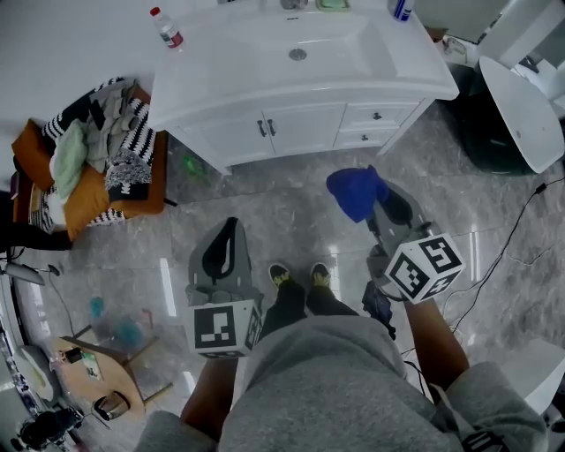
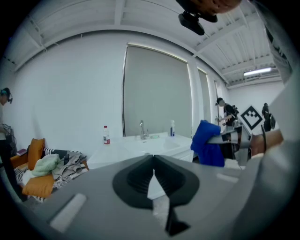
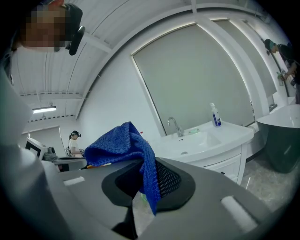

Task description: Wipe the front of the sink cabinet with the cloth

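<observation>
The white sink cabinet (image 1: 300,124) stands ahead of me, with two doors and drawers on its front; it also shows in the left gripper view (image 2: 140,149) and the right gripper view (image 3: 220,161). A blue cloth (image 1: 356,192) (image 3: 123,143) hangs from my right gripper (image 1: 381,205) (image 3: 143,164), which is shut on it. That gripper hovers over the floor, well short of the cabinet front. My left gripper (image 1: 231,222) (image 2: 153,157) is shut with nothing in it, lower left of the cabinet. The cloth also appears in the left gripper view (image 2: 206,143).
An orange chair (image 1: 88,199) piled with clothes sits left of the cabinet. A bottle (image 1: 166,26) stands on the countertop. A white basin-like fixture (image 1: 521,106) and a floor cable (image 1: 512,238) lie right. A small round table (image 1: 88,375) is at lower left. My shoes (image 1: 296,275) are between the grippers.
</observation>
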The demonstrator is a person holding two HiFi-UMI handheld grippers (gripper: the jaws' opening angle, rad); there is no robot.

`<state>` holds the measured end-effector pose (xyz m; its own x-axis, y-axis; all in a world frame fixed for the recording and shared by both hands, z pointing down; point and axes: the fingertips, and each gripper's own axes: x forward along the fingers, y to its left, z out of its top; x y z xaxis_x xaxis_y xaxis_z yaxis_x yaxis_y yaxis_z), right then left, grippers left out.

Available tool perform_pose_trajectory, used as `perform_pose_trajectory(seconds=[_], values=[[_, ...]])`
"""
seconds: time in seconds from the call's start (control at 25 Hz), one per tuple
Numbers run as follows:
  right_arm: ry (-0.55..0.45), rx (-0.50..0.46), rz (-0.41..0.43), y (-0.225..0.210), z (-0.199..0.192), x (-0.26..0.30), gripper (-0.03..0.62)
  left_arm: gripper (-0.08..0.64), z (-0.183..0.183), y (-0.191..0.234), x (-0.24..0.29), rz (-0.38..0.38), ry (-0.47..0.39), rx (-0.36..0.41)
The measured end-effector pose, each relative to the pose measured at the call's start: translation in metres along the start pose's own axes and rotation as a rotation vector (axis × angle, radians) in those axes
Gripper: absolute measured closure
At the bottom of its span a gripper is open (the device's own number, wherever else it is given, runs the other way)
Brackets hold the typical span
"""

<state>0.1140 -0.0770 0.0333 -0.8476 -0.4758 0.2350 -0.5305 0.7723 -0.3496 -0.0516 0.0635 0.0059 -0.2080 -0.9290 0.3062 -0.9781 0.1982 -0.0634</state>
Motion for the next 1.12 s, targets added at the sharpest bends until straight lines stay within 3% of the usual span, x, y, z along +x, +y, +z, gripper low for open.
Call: perform_pose_trajectory(seconds=[0.64,0.92,1.12], values=[[-0.017,-0.04,-0.067,0.036,0.013,0.042,0.537,0.549,-0.017,0.067,0.008,-0.041,-0.024,-0.045],[-0.006,-0.108,-0.129,0.037,0.014,0.058,0.537,0.549,-0.035,0.087,0.021,-0.069,-0.019,-0.06],[-0.023,-0.051,-0.124,0.02,0.022,0.068,0.537,0.549,-0.035,0.094,0.035,-0.062,-0.007,-0.07]])
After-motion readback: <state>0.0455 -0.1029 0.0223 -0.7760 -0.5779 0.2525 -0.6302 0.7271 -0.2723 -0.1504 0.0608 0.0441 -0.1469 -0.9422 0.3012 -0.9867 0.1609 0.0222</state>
